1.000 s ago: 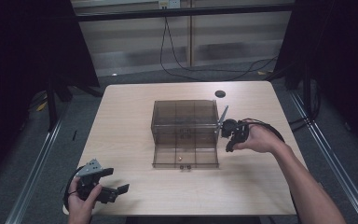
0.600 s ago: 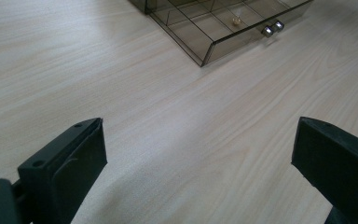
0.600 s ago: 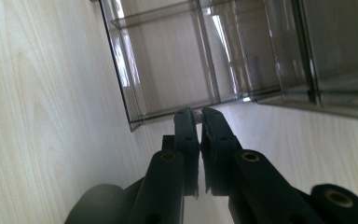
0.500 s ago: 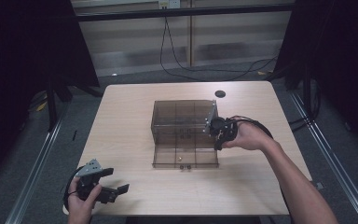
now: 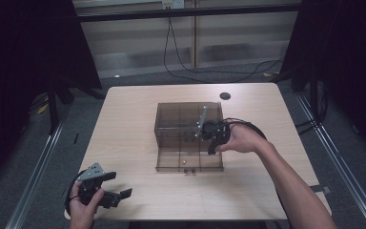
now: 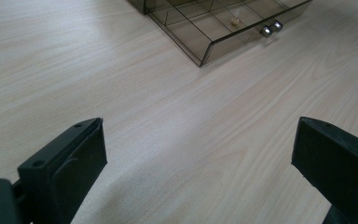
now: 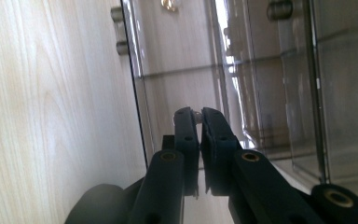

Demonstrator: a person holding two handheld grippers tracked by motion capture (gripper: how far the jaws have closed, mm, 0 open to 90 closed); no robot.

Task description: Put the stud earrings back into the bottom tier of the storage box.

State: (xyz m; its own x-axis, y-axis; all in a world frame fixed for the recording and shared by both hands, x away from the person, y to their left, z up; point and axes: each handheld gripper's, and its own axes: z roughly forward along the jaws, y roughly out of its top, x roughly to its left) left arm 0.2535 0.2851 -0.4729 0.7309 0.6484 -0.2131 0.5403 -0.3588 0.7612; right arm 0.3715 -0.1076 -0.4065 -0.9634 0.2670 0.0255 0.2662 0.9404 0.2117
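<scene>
A smoky see-through drawer box (image 5: 181, 119) stands mid-table with its bottom drawer (image 5: 171, 160) pulled out toward me. One small golden piece (image 5: 184, 162) (image 6: 234, 20) (image 7: 170, 4) lies inside it. Two metal knobs (image 5: 189, 170) (image 6: 270, 29) (image 7: 117, 30) stick out of the drawer front. My right gripper (image 5: 210, 149) (image 7: 196, 116) hovers over the drawer's right end, jaws nearly together with a tiny pale piece (image 7: 196, 113) pinched at their tips. My left gripper (image 5: 119, 185) (image 6: 196, 163) is held open just above the table near its front left corner, holding nothing.
A small black disc (image 5: 225, 95) lies on the table behind the box. Bare wood (image 6: 168, 116) stretches between the left gripper and the drawer. Cables (image 5: 248, 125) trail from the right gripper across the table's right side.
My right gripper has moved left from beside the box's right wall to over the open drawer. The left gripper has stayed put.
</scene>
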